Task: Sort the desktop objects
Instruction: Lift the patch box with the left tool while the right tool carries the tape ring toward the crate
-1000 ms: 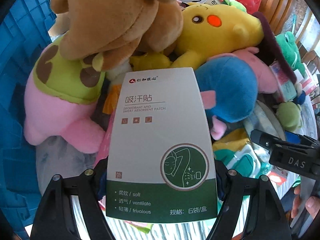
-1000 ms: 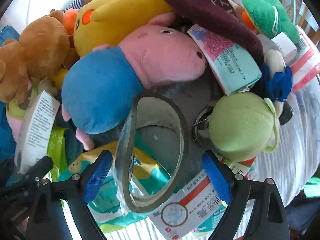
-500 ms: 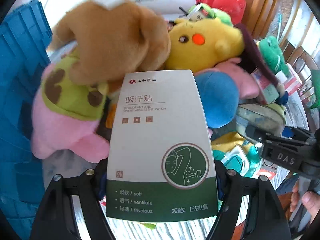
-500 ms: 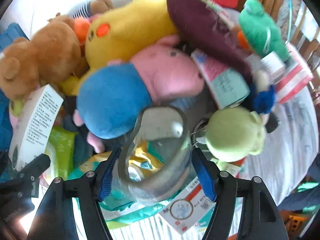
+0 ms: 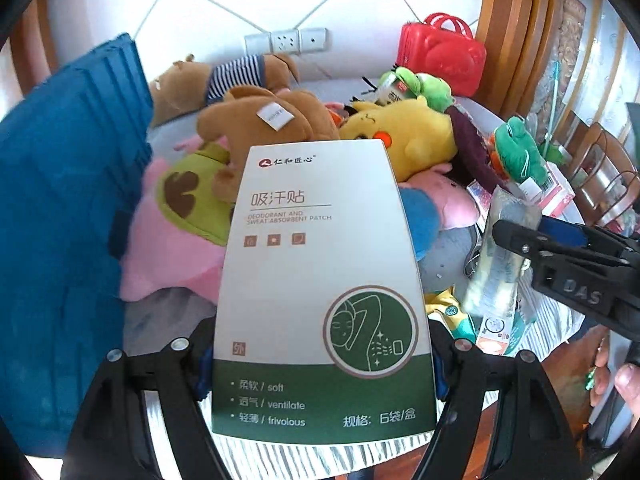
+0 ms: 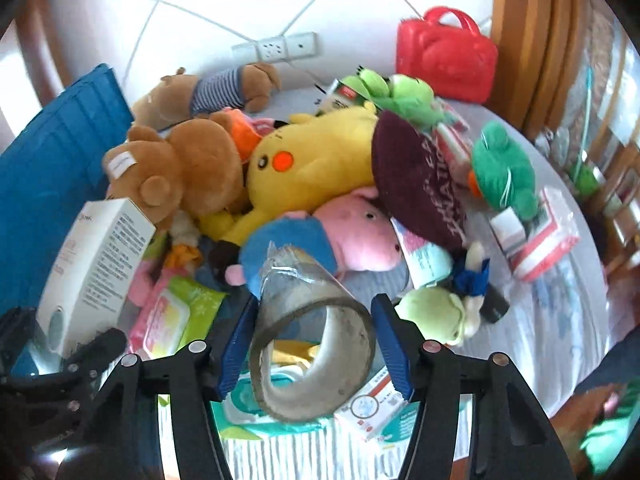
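Left gripper (image 5: 320, 364): we have it clamped on the white-and-green patch box (image 5: 324, 292), jaws pressing both long sides, box upright and lifted above the heap.

Right gripper (image 6: 314, 350): we hold the tape roll (image 6: 316, 344) between the blue pads (image 6: 236, 344), closed against its outer rim, its open bore facing the camera and a loose film tail sticking up at 12 o'clock.

Where the task's things lie: both picked items hang in the air over the table (image 6: 560, 320); the blue crate (image 5: 60, 220) stands at 9 o'clock in the left view, the plush pile (image 6: 312, 160) at 12.

Pose: both grippers sit raised and tilted down toward the heap, the left at 8 o'clock in the right view. A fingertip (image 5: 628, 380) shows at 4 o'clock in the left view.

Risk, tape: the round rim gives the pads little contact, so we judge it could roll out on a quick swing.

Risk, box: thin card may buckle under a hard squeeze, or swing about the low grip.

Risk, clash: the grippers look close, though the fisheye may exaggerate that.
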Tool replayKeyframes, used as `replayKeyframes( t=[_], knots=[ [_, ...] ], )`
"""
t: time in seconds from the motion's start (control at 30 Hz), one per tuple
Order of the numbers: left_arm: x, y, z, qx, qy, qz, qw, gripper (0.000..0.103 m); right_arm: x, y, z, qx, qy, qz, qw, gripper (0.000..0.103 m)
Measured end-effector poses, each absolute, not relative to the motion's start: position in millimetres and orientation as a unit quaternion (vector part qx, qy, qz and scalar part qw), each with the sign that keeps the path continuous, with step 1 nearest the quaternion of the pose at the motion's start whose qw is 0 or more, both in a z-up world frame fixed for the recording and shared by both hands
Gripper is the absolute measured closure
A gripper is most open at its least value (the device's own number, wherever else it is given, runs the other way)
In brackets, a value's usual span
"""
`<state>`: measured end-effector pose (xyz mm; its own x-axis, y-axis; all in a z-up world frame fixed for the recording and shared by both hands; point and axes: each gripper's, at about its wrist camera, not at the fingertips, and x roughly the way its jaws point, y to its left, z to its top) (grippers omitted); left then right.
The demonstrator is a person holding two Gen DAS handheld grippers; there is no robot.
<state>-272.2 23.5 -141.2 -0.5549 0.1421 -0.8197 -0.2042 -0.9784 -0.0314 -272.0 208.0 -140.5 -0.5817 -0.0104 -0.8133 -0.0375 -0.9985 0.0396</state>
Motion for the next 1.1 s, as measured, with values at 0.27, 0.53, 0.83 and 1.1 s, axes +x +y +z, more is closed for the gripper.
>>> replayKeyframes(
  t=[0.27, 0.53, 0.83, 1.1],
  knots=[
    [-250.3, 19.4, -133.9, -0.462, 0.027, 0.883, 0.081, 0.027, -275.4, 216.6, -161.9, -0.473, 0.029, 0.881, -0.005, 0.047],
    [-238.4, 12.8, -113.7, -0.447, 0.023, 0.892, 0.063, 0.027, -259.6, 200.5, -116.7, -0.434, -0.002, 0.9, -0.036, 0.048],
    [-221.2, -3.2, -88.1, -0.433, 0.019, 0.9, 0.037, 0.027, -247.5, 176.5, -71.8, -0.398, -0.036, 0.913, -0.078, 0.048],
    [-204.8, -58.2, -45.2, -0.406, 0.008, 0.914, -0.002, 0.027, -243.6, 124.4, -31.4, -0.366, -0.07, 0.919, -0.128, 0.048]
  ],
)
